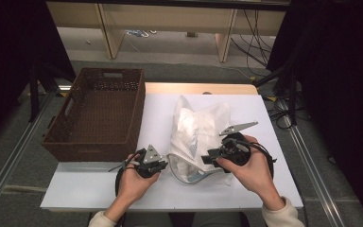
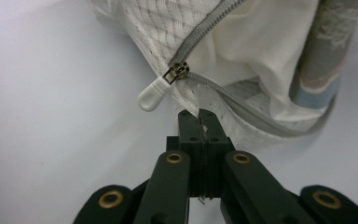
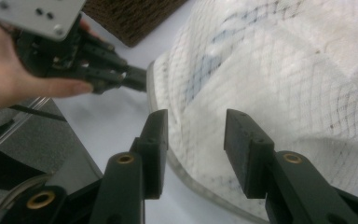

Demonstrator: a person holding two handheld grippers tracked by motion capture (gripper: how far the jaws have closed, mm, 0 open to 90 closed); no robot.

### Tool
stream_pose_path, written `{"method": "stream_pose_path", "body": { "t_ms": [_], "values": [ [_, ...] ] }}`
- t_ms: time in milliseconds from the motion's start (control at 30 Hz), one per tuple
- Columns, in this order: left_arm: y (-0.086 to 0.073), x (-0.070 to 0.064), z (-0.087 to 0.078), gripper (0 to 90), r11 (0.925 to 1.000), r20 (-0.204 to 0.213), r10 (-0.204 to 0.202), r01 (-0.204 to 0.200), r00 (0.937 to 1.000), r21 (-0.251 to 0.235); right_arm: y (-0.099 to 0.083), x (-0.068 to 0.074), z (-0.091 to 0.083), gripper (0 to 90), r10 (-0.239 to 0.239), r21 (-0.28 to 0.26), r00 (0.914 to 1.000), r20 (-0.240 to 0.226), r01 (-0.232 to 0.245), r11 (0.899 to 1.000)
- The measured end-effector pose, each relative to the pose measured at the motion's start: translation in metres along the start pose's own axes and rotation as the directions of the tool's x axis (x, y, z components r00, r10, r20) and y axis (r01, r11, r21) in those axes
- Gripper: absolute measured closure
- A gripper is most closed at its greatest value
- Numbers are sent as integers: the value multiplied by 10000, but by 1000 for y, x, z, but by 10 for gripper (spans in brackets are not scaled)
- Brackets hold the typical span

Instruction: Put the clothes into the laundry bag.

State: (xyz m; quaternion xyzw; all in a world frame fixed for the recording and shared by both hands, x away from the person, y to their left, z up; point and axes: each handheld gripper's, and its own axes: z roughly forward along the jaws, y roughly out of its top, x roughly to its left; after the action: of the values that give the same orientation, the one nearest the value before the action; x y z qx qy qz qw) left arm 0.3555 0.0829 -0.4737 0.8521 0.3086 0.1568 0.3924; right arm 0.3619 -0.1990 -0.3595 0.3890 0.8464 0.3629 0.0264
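White table fills the lower half of the high view, with a brown wicker basket at its upper left and the white mesh laundry bag lying at centre, clothes showing through it. My left tool sits at the bag's lower left edge; in the left gripper view its jaws are clenched on the mesh edge just below the zipper, and the white zipper pull hangs free just above and left of them. My right tool is released, jaws spread over the bag's rim at lower centre of the right gripper view. I judge the risk to be the thin pinch: if the right tool tugs the rim, the mesh may slip from the left tool, or the zipper may snag on the cloth beside it.
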Motion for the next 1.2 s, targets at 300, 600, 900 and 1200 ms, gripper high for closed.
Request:
{"method": "stream_pose_path", "body": {
  "t_ms": [300,600,900,1200],
  "values": [
    [-7,-22,-8,878,9998,147,183,-184,9997,51,0,2,-2,618,77,37,9999,-95,-77,10000],
    [-13,-6,-25,667,9992,-140,-101,95,9999,-396,0,0,-2,617,98,31,9999,-101,-97,9999],
    [-19,5,-4,846,9996,-303,69,-61,9995,268,0,2,-2,619,39,-20,9999,-144,-40,10000],
    [-19,8,5,837,9991,-600,-75,49,9982,-431,0,1,-1,618,61,-28,9999,-113,-61,10000]
  ]
}}
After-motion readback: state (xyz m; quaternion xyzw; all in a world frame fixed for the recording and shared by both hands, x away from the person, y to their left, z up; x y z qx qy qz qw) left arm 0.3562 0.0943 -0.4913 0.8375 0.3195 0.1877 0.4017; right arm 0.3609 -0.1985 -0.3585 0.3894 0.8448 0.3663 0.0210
